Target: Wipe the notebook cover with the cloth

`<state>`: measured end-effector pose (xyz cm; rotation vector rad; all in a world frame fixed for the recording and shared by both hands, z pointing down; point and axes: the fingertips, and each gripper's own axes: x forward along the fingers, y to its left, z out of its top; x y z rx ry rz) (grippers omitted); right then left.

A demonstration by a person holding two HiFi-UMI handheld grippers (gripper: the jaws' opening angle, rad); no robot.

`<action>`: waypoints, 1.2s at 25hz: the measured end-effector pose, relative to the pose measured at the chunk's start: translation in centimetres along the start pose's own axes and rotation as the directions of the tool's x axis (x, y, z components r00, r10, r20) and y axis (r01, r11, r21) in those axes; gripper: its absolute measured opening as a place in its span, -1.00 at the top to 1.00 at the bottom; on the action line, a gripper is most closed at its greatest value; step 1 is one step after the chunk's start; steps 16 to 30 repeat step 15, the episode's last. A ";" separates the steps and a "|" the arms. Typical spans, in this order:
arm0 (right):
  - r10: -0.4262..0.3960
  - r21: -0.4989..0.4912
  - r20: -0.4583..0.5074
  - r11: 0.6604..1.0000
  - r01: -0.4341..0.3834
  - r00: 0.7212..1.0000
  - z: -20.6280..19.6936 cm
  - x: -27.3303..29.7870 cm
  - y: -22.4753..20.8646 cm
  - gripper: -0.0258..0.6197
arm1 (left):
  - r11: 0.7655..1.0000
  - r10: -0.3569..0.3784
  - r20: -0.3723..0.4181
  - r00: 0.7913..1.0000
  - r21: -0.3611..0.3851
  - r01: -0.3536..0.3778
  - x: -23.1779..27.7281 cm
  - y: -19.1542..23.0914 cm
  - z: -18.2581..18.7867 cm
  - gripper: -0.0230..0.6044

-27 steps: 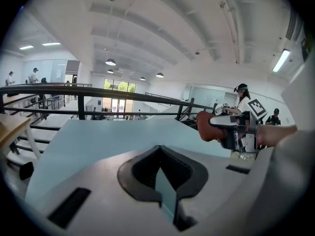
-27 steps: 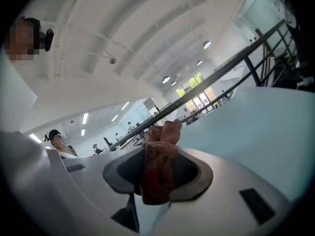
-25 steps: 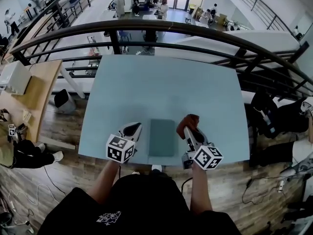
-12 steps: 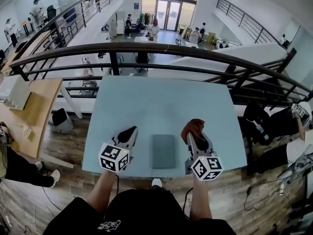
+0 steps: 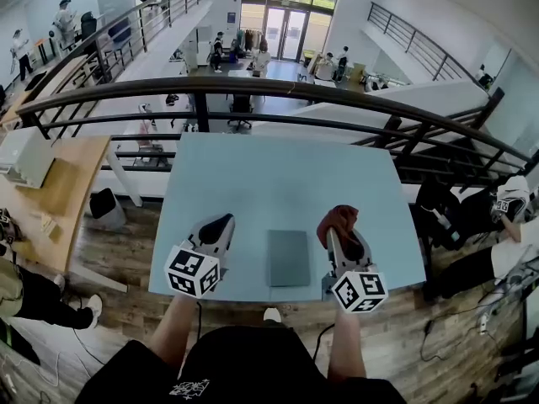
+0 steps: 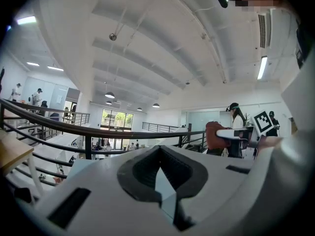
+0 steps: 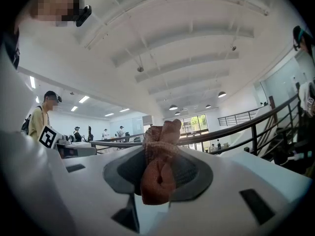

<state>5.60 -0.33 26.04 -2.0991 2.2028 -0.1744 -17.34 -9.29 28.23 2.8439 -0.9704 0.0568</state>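
Shifted rightward, right hand-held gripper (image 5: 338, 231) (clamping cloth (image 5: 335, 216)) sits beside notebook (image 5: 289, 257).

No readable text, label or number anywhere.

In the head view the reddish-brown cloth (image 5: 338, 220) covers the jaw tips of the right gripper (image 5: 339, 230), and in the right gripper view it fills the gap between them. The grey notebook (image 5: 289, 257) is too small to show any marks on its cover. The people (image 5: 217, 50) beyond the railing (image 5: 253, 87) are too small to make out.
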 end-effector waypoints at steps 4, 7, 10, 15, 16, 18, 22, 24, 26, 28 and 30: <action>-0.006 -0.004 -0.009 1.000 0.006 1.000 0.1 -0.1 0.8 0.50 | 1.000 0.005 0.006 1.000 -0.002 -0.005 -1.1 0.6 0.4 0.90; -0.002 -0.009 -0.016 1.000 0.002 1.000 -0.1 -0.2 1.7 0.49 | 1.000 0.006 0.009 1.000 -0.008 -0.006 -1.8 1.0 0.4 0.90; 0.003 -0.007 -0.025 1.000 -0.003 1.000 -0.4 0.0 2.6 0.49 | 1.000 0.006 0.013 1.000 -0.012 -0.005 -2.3 1.3 0.5 0.90; 0.008 -0.014 -0.030 1.000 -0.008 1.000 -0.5 0.1 3.7 0.49 | 1.000 0.002 0.013 1.000 -0.014 -0.002 -2.7 1.8 0.5 0.90; 0.008 -0.014 -0.030 1.000 -0.008 1.000 -0.5 0.1 3.7 0.49 | 1.000 0.002 0.013 1.000 -0.014 -0.002 -2.7 1.8 0.5 0.90; 0.008 -0.014 -0.030 1.000 -0.008 1.000 -0.5 0.1 3.7 0.49 | 1.000 0.002 0.013 1.000 -0.014 -0.002 -2.7 1.8 0.5 0.90; 0.008 -0.014 -0.030 1.000 -0.008 1.000 -0.5 0.1 3.7 0.49 | 1.000 0.002 0.013 1.000 -0.014 -0.002 -2.7 1.8 0.5 0.90; 0.008 -0.014 -0.030 1.000 -0.008 1.000 -0.5 0.1 3.7 0.49 | 1.000 0.002 0.013 1.000 -0.014 -0.002 -2.7 1.8 0.5 0.90; 0.008 -0.014 -0.030 1.000 -0.008 1.000 -0.5 0.1 3.7 0.49 | 1.000 0.002 0.013 1.000 -0.014 -0.002 -2.7 1.8 0.5 0.90; 0.008 -0.014 -0.030 1.000 -0.008 1.000 -0.5 0.1 3.7 0.49 | 1.000 0.002 0.013 1.000 -0.014 -0.002 -2.7 1.8 0.5 0.90; 0.008 -0.014 -0.030 1.000 -0.008 1.000 -0.5 0.1 3.7 0.49 | 1.000 0.002 0.013 1.000 -0.014 -0.002 -2.7 1.8 0.5 0.90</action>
